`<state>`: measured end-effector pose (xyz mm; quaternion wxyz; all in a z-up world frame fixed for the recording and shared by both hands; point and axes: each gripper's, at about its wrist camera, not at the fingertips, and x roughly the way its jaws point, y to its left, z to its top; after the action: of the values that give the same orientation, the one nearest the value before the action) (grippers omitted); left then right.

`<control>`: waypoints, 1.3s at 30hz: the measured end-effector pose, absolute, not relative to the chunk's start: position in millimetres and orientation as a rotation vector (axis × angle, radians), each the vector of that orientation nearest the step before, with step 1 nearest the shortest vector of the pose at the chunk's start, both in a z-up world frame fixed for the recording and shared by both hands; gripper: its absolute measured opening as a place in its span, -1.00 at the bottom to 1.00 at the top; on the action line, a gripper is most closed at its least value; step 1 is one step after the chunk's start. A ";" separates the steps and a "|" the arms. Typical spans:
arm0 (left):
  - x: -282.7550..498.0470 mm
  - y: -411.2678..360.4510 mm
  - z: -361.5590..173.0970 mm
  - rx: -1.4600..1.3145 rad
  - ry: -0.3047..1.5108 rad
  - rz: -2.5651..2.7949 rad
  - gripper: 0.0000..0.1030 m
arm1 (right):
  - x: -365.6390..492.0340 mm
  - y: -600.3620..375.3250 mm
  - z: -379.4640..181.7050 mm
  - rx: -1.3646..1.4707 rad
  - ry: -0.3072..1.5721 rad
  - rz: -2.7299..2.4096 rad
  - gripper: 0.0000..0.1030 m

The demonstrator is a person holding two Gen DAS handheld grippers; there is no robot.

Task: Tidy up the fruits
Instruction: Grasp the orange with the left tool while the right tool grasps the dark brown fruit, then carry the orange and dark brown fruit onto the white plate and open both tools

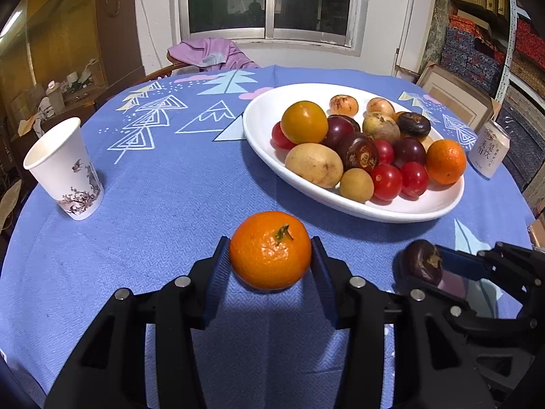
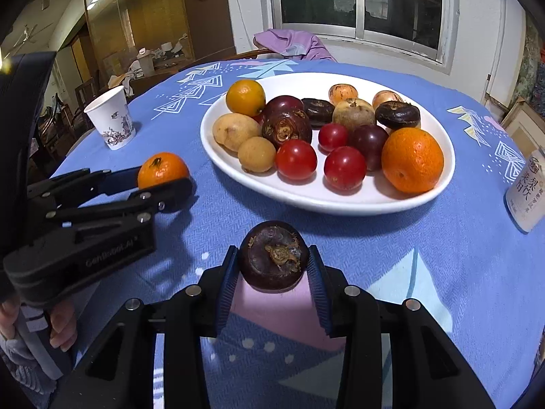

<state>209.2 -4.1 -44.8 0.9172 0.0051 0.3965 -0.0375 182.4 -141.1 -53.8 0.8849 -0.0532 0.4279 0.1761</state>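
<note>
Up close, the left gripper clamps a mandarin at its sides, just above the blue tablecloth. Beside it, the right gripper pinches a dark water chestnut. The mandarin is likely light and soft-skinned, easily bruised; the chestnut seems firm, smooth, perhaps slippery. Both suit a grip across the widest part. Beyond them, one white plate holds the remaining fruit, including four red tomatoes.

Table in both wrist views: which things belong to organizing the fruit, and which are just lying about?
Part of the job:
- tangerine in the left tongs
- dark water chestnut in the right tongs
- white plate of mixed fruit

Lying about:
- paper cup
- drink can
- purple cloth
</note>
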 end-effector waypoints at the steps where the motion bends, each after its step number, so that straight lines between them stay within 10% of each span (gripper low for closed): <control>1: 207.6 -4.3 -43.7 0.013 0.809 -0.071 -0.11 | 179.4 -142.4 -53.6 -0.111 0.889 0.368 -0.20; 39: 187.0 -71.5 83.6 0.089 0.492 -0.117 -0.11 | 191.9 -238.2 90.3 0.151 0.538 0.301 -0.20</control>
<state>187.0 -71.5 83.6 0.9672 0.0441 0.2434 -0.0578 191.9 -238.2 90.3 0.9500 0.0743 0.2647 0.1481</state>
